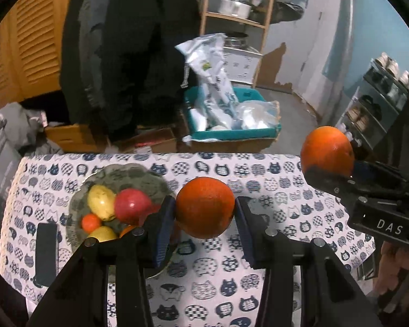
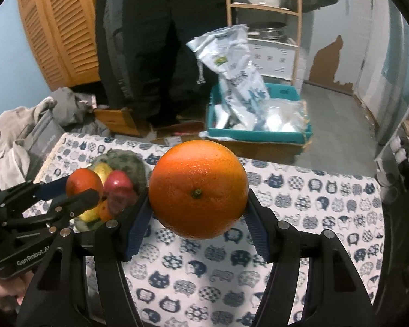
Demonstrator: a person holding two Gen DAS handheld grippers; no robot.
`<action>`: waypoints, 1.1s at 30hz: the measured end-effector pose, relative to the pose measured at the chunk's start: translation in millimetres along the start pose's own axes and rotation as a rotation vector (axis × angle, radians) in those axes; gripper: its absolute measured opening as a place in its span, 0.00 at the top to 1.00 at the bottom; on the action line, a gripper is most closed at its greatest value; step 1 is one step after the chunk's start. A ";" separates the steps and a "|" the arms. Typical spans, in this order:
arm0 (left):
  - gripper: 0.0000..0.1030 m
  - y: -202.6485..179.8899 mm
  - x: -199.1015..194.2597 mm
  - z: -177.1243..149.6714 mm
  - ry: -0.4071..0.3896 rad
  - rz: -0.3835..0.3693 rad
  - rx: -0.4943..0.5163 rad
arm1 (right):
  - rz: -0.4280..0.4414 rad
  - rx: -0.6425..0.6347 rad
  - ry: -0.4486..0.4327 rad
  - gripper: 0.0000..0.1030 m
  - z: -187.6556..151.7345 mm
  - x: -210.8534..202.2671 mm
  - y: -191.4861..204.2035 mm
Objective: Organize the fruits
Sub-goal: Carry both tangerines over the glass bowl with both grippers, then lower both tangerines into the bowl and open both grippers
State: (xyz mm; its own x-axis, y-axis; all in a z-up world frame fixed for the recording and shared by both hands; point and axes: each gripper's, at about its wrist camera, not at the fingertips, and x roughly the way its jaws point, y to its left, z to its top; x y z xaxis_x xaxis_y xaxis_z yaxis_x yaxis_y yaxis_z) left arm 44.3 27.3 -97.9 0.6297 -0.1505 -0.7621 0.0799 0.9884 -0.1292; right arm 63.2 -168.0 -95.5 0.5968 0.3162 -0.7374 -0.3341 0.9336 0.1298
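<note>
Mottled green-grey bowl [image 1: 128,174], far left on the cat-print cloth surface [image 1: 272,185]: smooth yellow and red fruit, partly hidden behind a gripper finger. Left gripper [image 1: 205,212] clamped on a smaller orange [image 1: 205,207], held above the surface. Right gripper [image 2: 198,204] clamped on a large dimpled orange [image 2: 198,189], stem end visible, above the cloth.
</note>
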 end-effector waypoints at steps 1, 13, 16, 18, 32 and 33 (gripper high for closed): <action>0.56 5.4 0.3 -0.7 0.001 0.005 -0.008 | 0.005 -0.002 0.002 0.36 1.3 2.3 4.1; 0.56 76.9 11.4 -21.9 0.056 0.073 -0.110 | 0.083 -0.044 0.055 0.36 10.3 48.3 61.7; 0.56 90.6 16.7 -28.9 0.079 0.083 -0.128 | 0.105 -0.056 0.069 0.36 12.6 60.1 76.5; 0.56 96.9 20.7 -33.9 0.094 0.087 -0.135 | 0.116 -0.068 0.076 0.36 13.7 67.6 87.5; 0.56 122.7 57.9 -65.6 0.232 0.050 -0.170 | 0.150 -0.107 0.131 0.36 16.5 106.8 133.5; 0.56 123.8 59.7 -66.8 0.240 0.050 -0.171 | 0.150 -0.109 0.135 0.36 16.5 109.1 135.1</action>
State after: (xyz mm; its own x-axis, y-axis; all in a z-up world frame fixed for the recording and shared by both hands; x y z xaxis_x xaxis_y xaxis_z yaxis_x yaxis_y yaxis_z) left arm 40.2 139.3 -201.8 0.4271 -0.1219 -0.8959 -0.0907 0.9801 -0.1766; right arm 95.2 -4.6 -147.4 0.4341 0.4175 -0.7983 -0.4925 0.8520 0.1777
